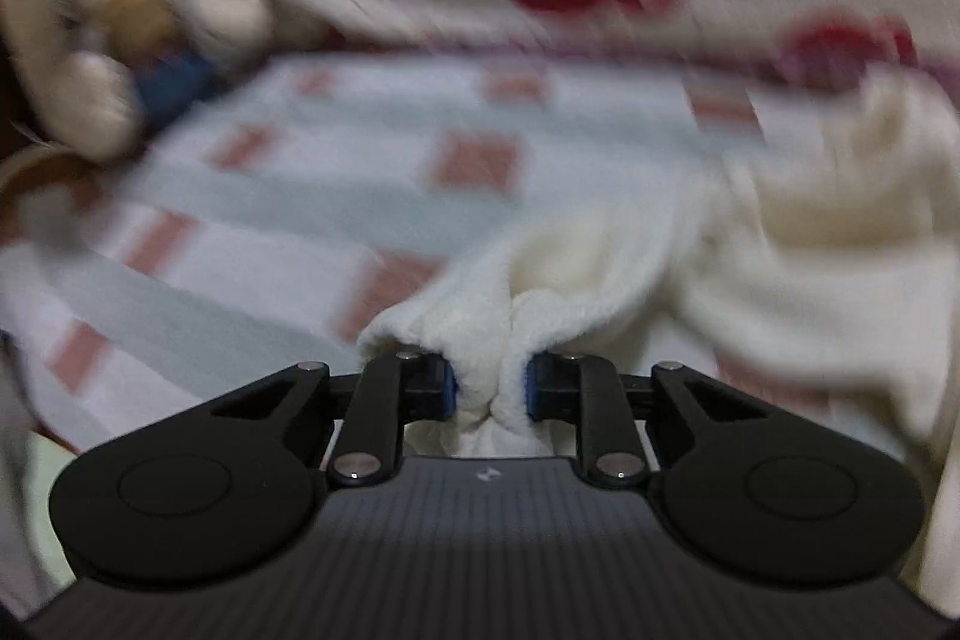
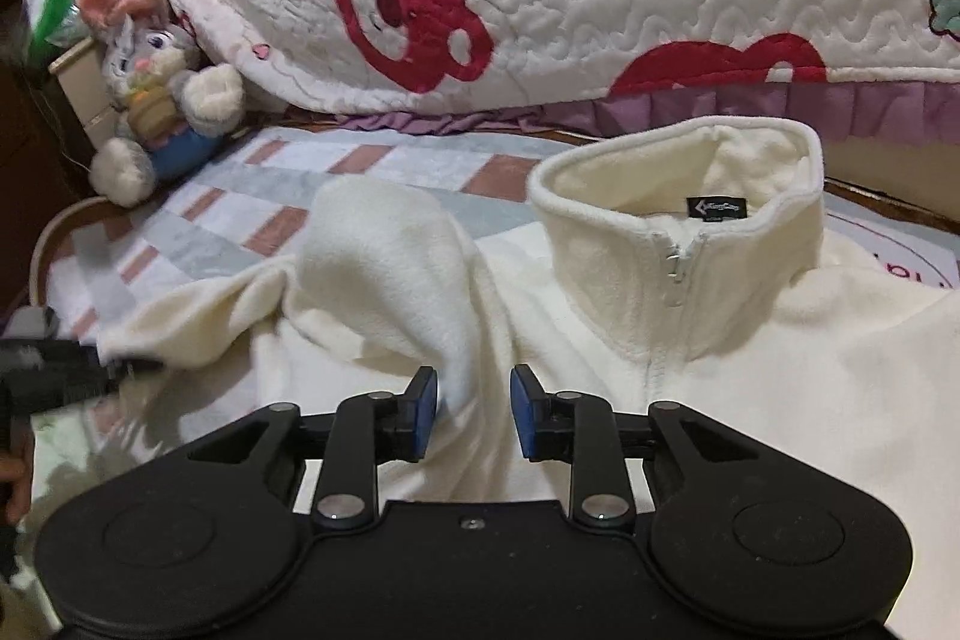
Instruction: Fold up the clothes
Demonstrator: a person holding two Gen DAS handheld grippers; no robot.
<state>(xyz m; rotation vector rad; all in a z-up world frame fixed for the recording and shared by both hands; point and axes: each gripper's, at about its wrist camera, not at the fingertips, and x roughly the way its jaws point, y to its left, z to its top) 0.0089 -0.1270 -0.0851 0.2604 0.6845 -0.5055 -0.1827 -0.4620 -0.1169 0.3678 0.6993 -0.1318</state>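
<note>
**Fleece pinched on the left, right jaws free**

Nearest the lens, the left gripper (image 1: 491,388) has its blue pads clamped on a bunched fold of the cream fleece jacket (image 2: 690,340), probably a sleeve end (the blur hides which). Beyond the right gripper (image 2: 474,415), whose jaws stand partly apart with fleece lying below them but nothing pinched, the jacket lies front-up on the checked blanket (image 2: 288,184), its collar (image 2: 684,178) standing. Soft, light and limp, it should drape wherever lifted; seams, cuffs and hem look like the surest holds. Farther back sit a plush rabbit (image 2: 150,100) and a bear-print quilt (image 2: 540,10).
</note>
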